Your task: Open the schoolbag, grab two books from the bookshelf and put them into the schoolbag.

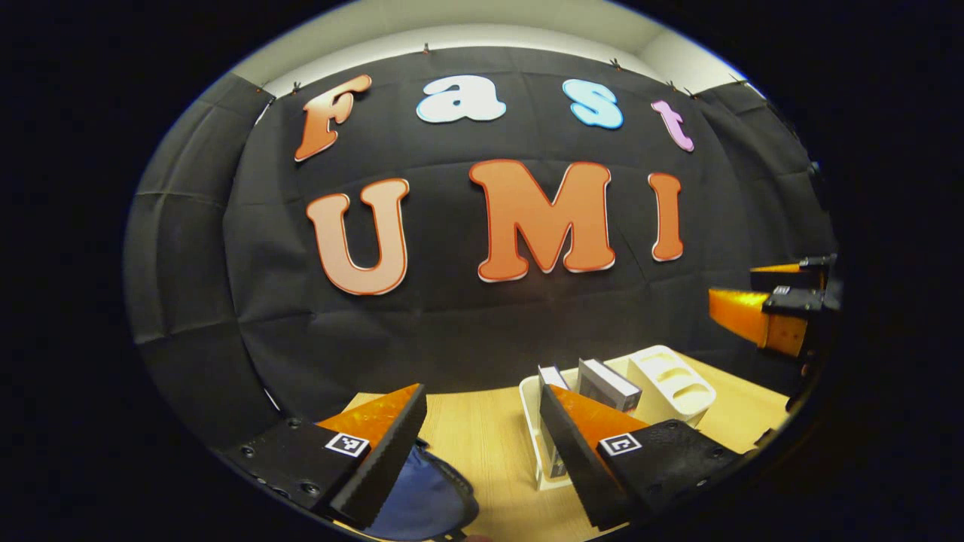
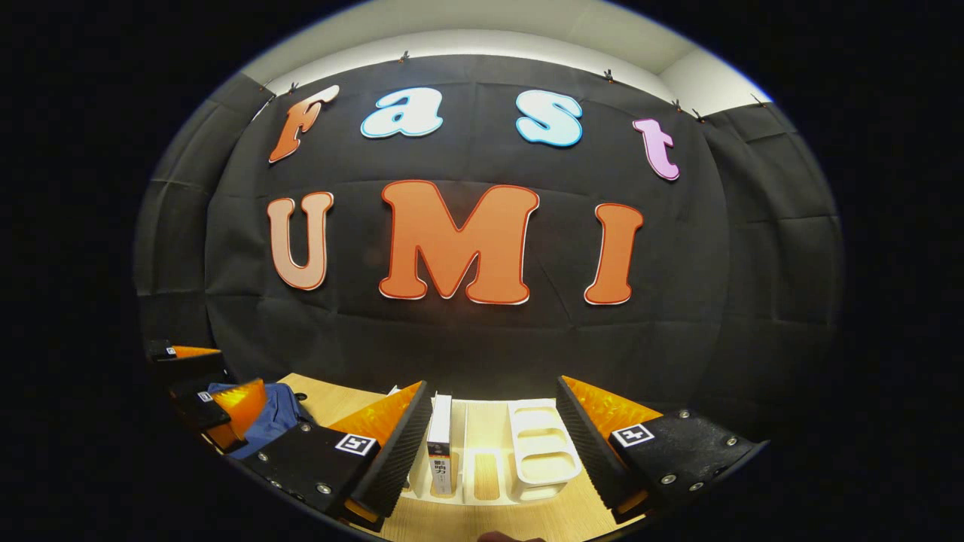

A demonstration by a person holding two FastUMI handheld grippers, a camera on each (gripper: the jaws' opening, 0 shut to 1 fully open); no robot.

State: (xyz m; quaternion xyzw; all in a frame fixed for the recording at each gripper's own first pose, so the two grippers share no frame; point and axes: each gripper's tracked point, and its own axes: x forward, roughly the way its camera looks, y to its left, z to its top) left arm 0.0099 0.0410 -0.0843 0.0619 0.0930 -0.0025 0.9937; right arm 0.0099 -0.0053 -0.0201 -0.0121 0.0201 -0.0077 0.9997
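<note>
The left gripper point(image 1: 482, 452) stands wide open with nothing between its fingers, held above the table point(image 1: 489, 436). The bag point(image 1: 425, 500) – blue, dark-edged – lies just beneath its left finger. The white shelf point(image 1: 674, 384) stands to the right of the bag, with two books point(image 1: 606, 384) upright in it.

The right gripper point(image 2: 489, 444) – also wide open and empty – hovers just in front of the shelf point(image 2: 538, 448), with one book point(image 2: 439, 444) upright beside its left finger.
</note>
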